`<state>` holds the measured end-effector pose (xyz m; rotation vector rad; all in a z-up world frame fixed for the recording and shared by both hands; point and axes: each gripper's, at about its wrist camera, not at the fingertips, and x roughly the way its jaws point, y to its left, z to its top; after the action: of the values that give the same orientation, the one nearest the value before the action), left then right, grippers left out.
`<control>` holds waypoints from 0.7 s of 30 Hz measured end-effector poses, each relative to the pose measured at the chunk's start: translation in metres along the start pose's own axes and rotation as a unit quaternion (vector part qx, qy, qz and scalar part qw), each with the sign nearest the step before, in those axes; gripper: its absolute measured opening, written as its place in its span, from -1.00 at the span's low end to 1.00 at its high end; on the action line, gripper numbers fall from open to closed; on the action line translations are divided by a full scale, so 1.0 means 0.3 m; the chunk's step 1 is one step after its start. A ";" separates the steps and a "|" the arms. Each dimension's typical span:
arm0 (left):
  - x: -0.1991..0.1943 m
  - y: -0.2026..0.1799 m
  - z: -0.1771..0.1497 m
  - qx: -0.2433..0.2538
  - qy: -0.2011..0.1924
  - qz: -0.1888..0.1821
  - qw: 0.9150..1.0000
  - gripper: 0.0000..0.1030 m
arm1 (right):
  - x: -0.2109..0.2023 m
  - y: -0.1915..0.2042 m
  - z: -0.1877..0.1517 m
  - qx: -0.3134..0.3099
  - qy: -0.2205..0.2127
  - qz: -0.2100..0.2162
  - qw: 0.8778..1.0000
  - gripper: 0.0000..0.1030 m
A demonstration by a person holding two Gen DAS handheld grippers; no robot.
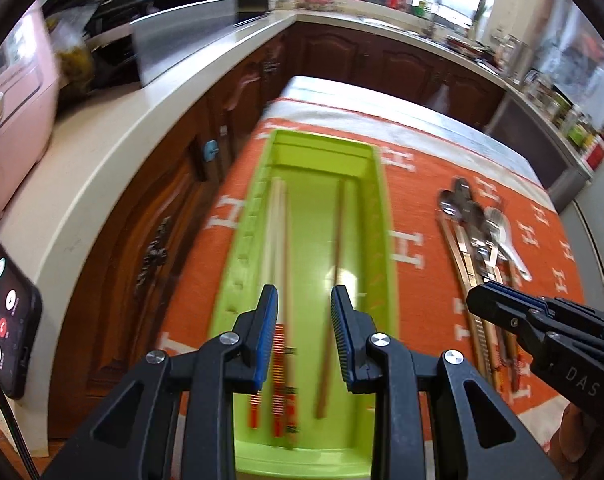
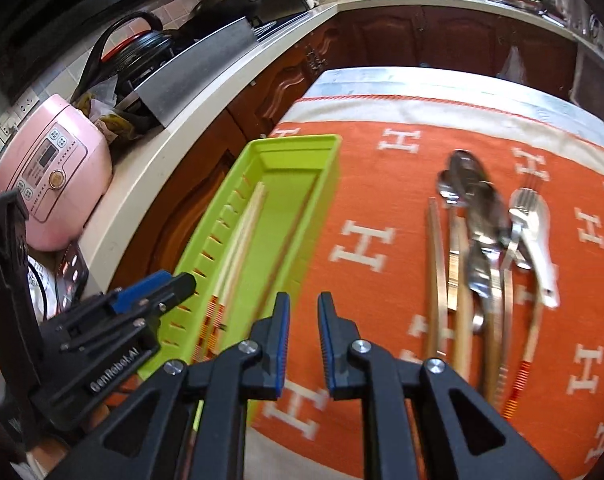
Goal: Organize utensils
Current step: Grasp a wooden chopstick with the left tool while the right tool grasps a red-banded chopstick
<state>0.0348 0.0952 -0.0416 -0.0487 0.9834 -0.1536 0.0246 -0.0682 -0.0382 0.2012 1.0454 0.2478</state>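
A lime-green tray point(image 1: 378, 216) lies lengthwise on the orange cloth. It holds pale chopsticks point(image 1: 275, 220) with red-striped ends along its left side and one brown chopstick point(image 1: 337, 232) to the right. My left gripper point(image 1: 304, 300) hovers over the tray's near half, open, nothing between its pads. Right of the tray lies a pile of utensils point(image 2: 482, 240): metal spoons, a fork, a white spoon point(image 2: 538, 248) and wooden-handled pieces. My right gripper point(image 2: 304, 304) hangs over bare cloth between tray point(image 2: 297, 148) and pile, jaws slightly apart and empty. The right gripper point(image 1: 478, 300) shows beside the pile point(image 1: 474, 240).
The orange cloth point(image 2: 366, 248) with white H letters covers a small table. A pale countertop point(image 1: 113, 148) over brown cabinets runs along the left, with a pink rice cooker point(image 2: 57, 184) and a phone point(image 1: 5, 312) on it. My left gripper point(image 2: 173, 284) stands over the tray's near left corner.
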 end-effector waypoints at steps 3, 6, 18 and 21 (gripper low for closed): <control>-0.017 -0.078 -0.008 0.024 -0.009 -0.019 0.999 -0.35 | -0.060 -0.058 -0.034 -0.004 -0.013 -0.021 1.000 -0.73; -0.021 -0.152 -0.012 0.044 -0.013 -0.035 0.998 -0.22 | -0.116 -0.119 -0.066 -0.001 -0.027 -0.040 0.999 -0.73; 0.060 -0.411 -0.068 0.070 0.053 -0.129 0.988 -0.52 | -0.208 -0.359 -0.159 0.062 -0.049 -0.070 0.994 -0.73; 0.109 -0.447 -0.092 0.072 0.074 -0.133 0.986 -0.68 | -0.202 -0.406 -0.183 0.075 -0.048 -0.071 0.994 -0.73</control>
<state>0.0151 -0.0415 -0.0691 -0.0364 1.1099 -0.4789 -0.0393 -0.1998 -0.0489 0.2702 0.9789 0.0306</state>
